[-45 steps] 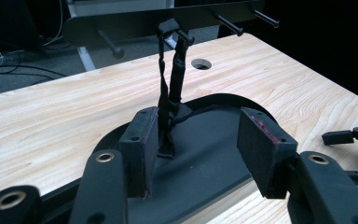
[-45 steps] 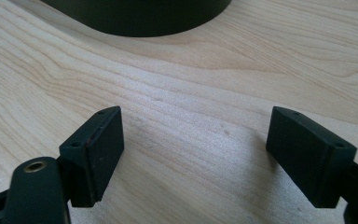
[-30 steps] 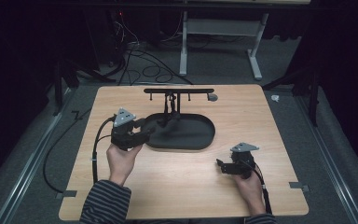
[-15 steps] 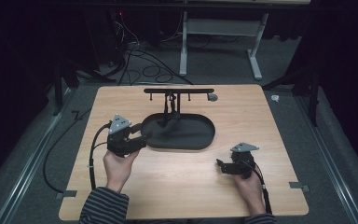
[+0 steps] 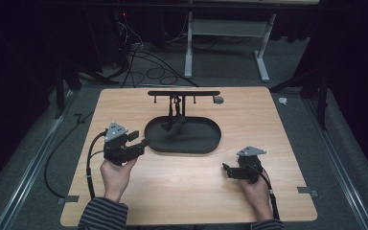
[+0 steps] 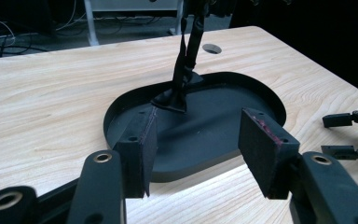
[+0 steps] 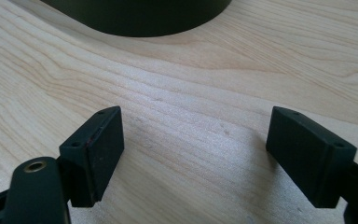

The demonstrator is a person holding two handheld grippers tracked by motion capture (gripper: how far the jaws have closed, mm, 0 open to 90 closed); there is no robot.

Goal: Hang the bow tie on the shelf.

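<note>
- High view: black oval tray (image 5: 199, 143) lay near the middle of the wooden table (image 5: 268, 120); a black stand with a crossbar (image 5: 183, 93) rose from the tray's far part.
- A dark strap-like item (image 5: 174, 115) hung from the stand, its lower end resting on the tray floor near the post; what it was, I could not tell.
- Left gripper (image 5: 141, 142) sat just beside the tray's left end, jaws wide, nothing between them.
- Left gripper view: both pads (image 6: 142, 154) framed the tray's near rim (image 6: 186, 172), not touching it.
- Right gripper (image 5: 226, 169) rested on the table, near the tray's right end on the person's side, clear of it.
- Right gripper view: jaws wide apart over bare wood, holding nothing; tray edge (image 7: 140, 21) ahead of them.
</note>
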